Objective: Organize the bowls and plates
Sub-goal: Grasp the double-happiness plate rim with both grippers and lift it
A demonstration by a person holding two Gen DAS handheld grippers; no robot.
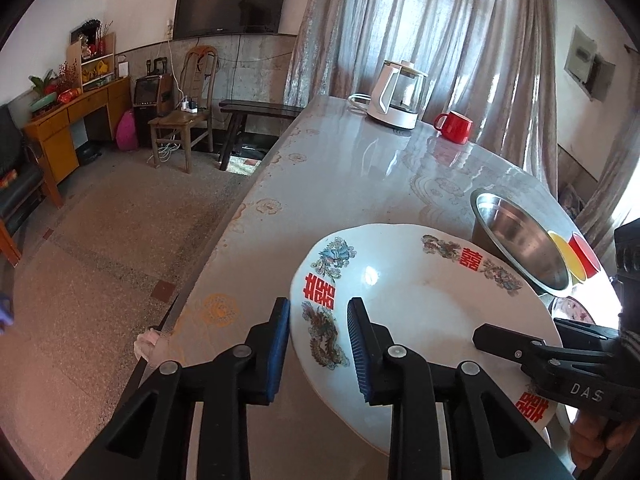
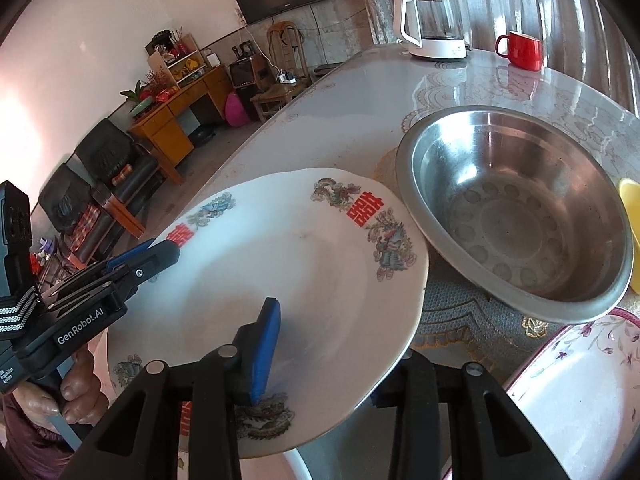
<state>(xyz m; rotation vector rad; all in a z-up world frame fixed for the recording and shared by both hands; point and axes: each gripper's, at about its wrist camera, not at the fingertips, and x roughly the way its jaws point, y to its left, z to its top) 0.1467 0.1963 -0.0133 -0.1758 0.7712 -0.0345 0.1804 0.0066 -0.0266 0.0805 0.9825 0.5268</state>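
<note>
Both of my hand-held grippers clamp the same white plate (image 2: 304,264), one on each side of its rim. Left hand-held gripper (image 1: 320,344) has one blue pad under the rim and one on the face, next to the red double-happiness mark. Right hand-held gripper (image 2: 320,360) bites the near edge, one pad on top, the other finger hidden beneath the plate. Between them the plate is tilted and lifted off the bench (image 1: 340,168).

Just beyond the plate sits a steel bowl (image 2: 516,216); the plate's far rim overlaps its edge in both views, though I cannot tell whether they touch. A yellow bowl (image 2: 632,232) shows beside the steel one, and a floral plate (image 2: 580,396) lies near my right. Far across the bench stand a kettle (image 1: 398,94) and a red mug (image 1: 454,126).
</note>
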